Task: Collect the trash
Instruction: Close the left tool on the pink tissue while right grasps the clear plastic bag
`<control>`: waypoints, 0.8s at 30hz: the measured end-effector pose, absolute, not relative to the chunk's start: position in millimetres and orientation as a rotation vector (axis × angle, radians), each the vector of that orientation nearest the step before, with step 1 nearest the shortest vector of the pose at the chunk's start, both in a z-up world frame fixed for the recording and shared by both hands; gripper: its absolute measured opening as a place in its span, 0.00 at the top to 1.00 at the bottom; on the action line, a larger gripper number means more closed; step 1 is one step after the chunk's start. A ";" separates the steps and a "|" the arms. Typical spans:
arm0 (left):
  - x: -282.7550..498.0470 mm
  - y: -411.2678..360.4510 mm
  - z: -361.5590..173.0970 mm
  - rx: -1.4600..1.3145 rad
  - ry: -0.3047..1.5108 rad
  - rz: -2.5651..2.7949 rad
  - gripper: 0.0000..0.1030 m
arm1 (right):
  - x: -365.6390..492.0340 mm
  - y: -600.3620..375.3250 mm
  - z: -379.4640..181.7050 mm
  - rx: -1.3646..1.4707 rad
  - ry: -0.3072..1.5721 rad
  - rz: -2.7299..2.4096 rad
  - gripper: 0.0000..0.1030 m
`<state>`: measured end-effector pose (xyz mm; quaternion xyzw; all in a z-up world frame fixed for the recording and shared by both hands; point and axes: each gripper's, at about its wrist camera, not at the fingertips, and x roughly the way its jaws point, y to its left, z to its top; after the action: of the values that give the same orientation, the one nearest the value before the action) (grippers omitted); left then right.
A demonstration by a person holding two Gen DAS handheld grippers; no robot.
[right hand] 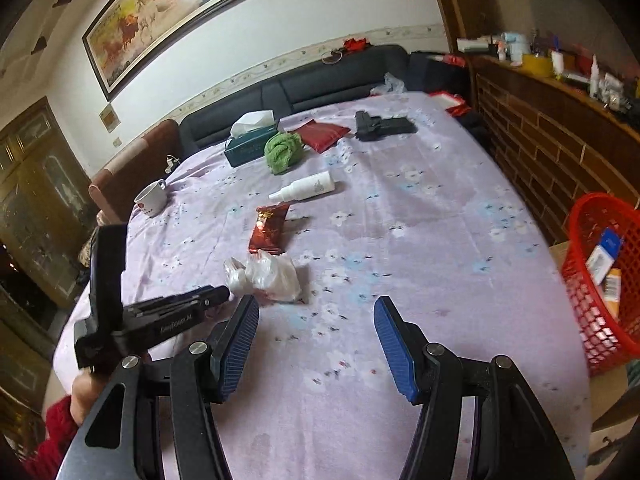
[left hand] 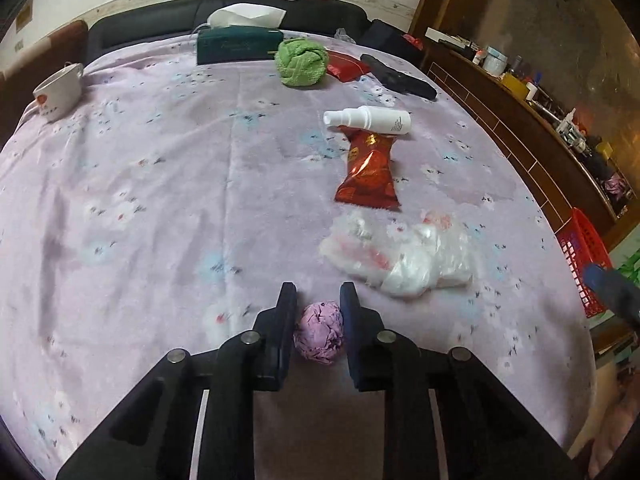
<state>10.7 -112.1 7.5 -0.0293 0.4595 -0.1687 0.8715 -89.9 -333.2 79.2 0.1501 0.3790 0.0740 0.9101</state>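
My left gripper [left hand: 318,294] is shut on a crumpled purple paper ball [left hand: 319,333], held between its pads just above the lilac tablecloth [left hand: 160,184]. The left gripper also shows in the right wrist view [right hand: 216,293] at the lower left. A crumpled clear plastic bag [left hand: 400,256] [right hand: 266,276] lies just ahead of it. A red snack wrapper [left hand: 368,170] [right hand: 270,228] lies beyond, under a white spray bottle [left hand: 368,119] [right hand: 306,186]. My right gripper [right hand: 316,304] is open and empty above the cloth. A red trash basket [right hand: 604,276] [left hand: 582,264] stands off the table's right edge.
At the far end lie a green towel [left hand: 302,62], a teal tissue box [left hand: 238,42], a red pouch [left hand: 346,66] and a black toy gun [left hand: 398,77]. A white cup [left hand: 58,88] stands at the left edge. A cluttered wooden counter [right hand: 560,92] runs along the right.
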 end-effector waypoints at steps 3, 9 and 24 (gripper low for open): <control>-2.7 -99.2 6.7 -0.068 0.957 -0.369 0.80 | -73.2 -325.5 74.2 0.327 0.808 0.172 0.38; -22.5 -90.5 7.0 -0.043 0.954 -0.407 0.78 | -25.3 -304.3 52.1 0.355 0.880 0.209 0.37; -45.5 -87.2 6.1 -0.020 0.951 -0.451 0.42 | -1.4 -254.6 32.7 0.223 0.907 0.217 0.52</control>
<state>-45.5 -87.2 6.1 -0.0094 0.4539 -0.2151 0.8647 -1.4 -254.6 32.7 0.1075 0.4364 0.1045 0.8872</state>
